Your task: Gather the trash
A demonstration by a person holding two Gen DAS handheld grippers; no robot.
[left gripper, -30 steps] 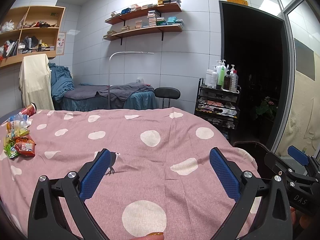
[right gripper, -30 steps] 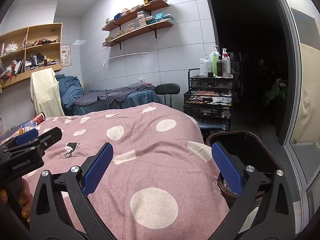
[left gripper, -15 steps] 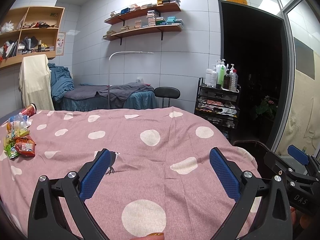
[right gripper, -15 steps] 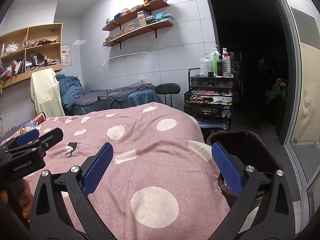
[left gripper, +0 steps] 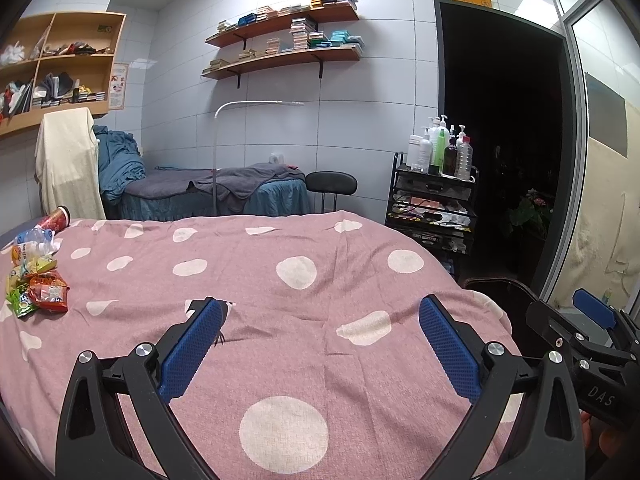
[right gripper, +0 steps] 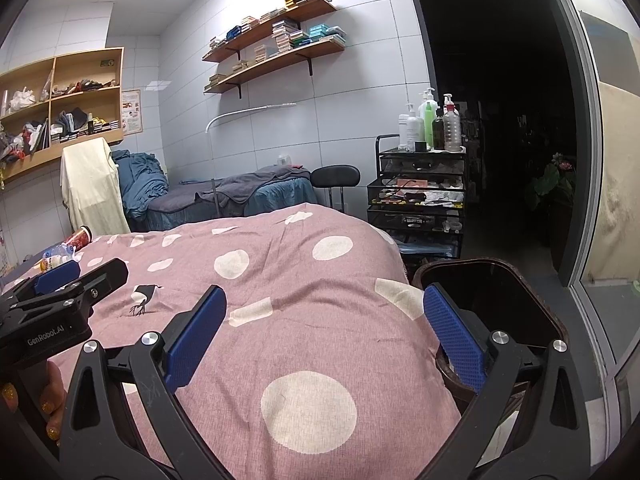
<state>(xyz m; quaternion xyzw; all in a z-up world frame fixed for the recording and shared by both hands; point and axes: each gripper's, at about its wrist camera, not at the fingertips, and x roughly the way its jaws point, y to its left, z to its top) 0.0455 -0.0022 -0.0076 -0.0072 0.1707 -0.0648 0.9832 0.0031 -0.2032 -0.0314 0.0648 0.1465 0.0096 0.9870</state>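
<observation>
A heap of trash lies at the far left of the pink dotted bed cover [left gripper: 304, 240]: red and green snack wrappers [left gripper: 44, 290], a crushed plastic bottle [left gripper: 30, 240] and a red paper cup [left gripper: 56, 220]. The cup [right gripper: 78, 238] and bottle [right gripper: 56, 254] also show in the right wrist view. My left gripper [left gripper: 320, 312] is open and empty above the cover, far right of the trash. My right gripper [right gripper: 324, 300] is open and empty over the bed's right edge, beside a dark brown bin [right gripper: 492, 300].
A black trolley [left gripper: 434, 208] with bottles stands beyond the bed's right corner, next to a dark doorway. A black stool [left gripper: 331, 184] and a second bed [left gripper: 216, 192] stand behind. A glass door [right gripper: 616, 200] is on the right.
</observation>
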